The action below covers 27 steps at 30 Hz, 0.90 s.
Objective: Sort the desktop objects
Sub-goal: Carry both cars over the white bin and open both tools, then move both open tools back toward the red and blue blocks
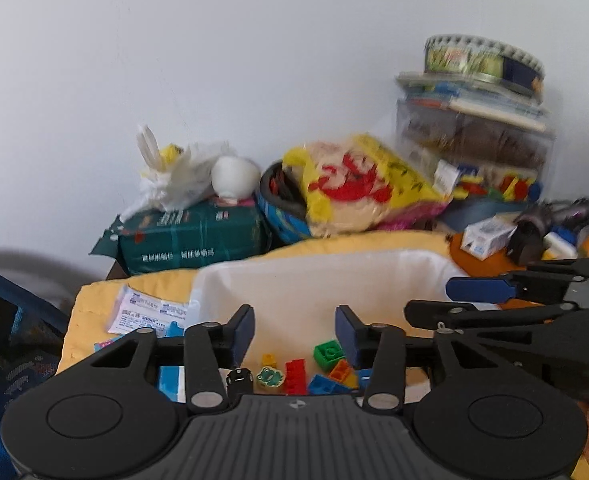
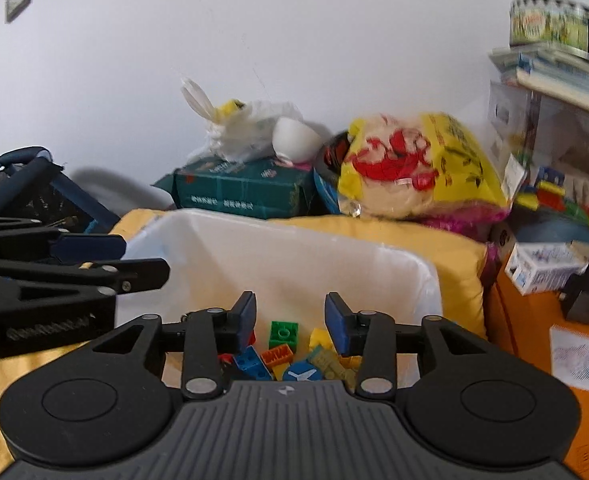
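A white bin (image 1: 294, 280) (image 2: 278, 256) sits on a yellow cloth, and both grippers hover over it. Its floor holds several toy bricks: a green brick (image 1: 327, 354) (image 2: 283, 333), a red brick (image 1: 294, 376), an orange one (image 2: 277, 355), blue ones (image 2: 250, 362), plus a frog tile (image 1: 269, 377) and a small black toy car (image 1: 239, 378). My left gripper (image 1: 294, 334) is open with nothing between its blue pads. My right gripper (image 2: 290, 322) is also open and empty. Each gripper shows from the side in the other's view: the right gripper's fingers (image 1: 478, 290), the left gripper's fingers (image 2: 90, 250).
Behind the bin lie a green tissue pack (image 1: 190, 236), a white plastic bag (image 1: 174, 176), a yellow-red bag (image 1: 358, 184) and a stack of clear boxes (image 1: 474, 136) with a round tin (image 1: 482, 58). Paper packets (image 1: 146, 312) lie left. A small white box (image 2: 542, 268) sits right.
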### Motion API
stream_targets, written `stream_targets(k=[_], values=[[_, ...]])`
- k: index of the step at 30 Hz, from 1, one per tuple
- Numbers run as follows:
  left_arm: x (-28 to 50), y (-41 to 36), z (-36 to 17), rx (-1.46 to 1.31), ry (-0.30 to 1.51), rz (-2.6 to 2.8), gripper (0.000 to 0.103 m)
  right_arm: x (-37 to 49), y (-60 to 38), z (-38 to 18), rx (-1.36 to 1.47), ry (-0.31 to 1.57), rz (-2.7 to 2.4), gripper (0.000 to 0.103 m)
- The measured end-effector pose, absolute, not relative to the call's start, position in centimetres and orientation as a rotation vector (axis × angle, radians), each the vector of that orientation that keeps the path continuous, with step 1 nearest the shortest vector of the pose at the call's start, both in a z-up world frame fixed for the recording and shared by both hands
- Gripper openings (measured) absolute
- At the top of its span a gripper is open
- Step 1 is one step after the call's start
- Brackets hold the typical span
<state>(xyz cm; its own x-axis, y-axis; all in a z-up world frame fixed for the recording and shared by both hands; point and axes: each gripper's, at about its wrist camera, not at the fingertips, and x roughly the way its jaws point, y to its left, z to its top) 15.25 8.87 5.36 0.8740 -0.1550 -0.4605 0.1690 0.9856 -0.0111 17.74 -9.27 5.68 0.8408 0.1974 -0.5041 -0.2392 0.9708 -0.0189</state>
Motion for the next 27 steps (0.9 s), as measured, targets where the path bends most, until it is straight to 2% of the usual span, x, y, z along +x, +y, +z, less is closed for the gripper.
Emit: stream_targets(k=[2, 11, 21, 27], values=[[13.6, 8.8, 5.5, 0.051, 0.452, -0.157, 0.061, 16.4, -9.6, 6.4, -0.085, 0.49, 0.244, 0.051], [8.9, 8.7, 1.8, -0.028, 0.477, -0.157, 0.063, 11.4, -10.1, 5.9, -0.088, 0.434, 0.343, 0.052], [6.7, 7.6, -3.7, 0.039, 0.627, -0.233, 0.063, 9.1, -8.9, 0.9, -0.096, 0.59, 0.44, 0.052], [6.5, 7.1, -6.2, 0.19, 0.704, -0.147, 0.063, 10.4, -9.0, -1.8, -0.101, 0.666, 0.373, 0.05]])
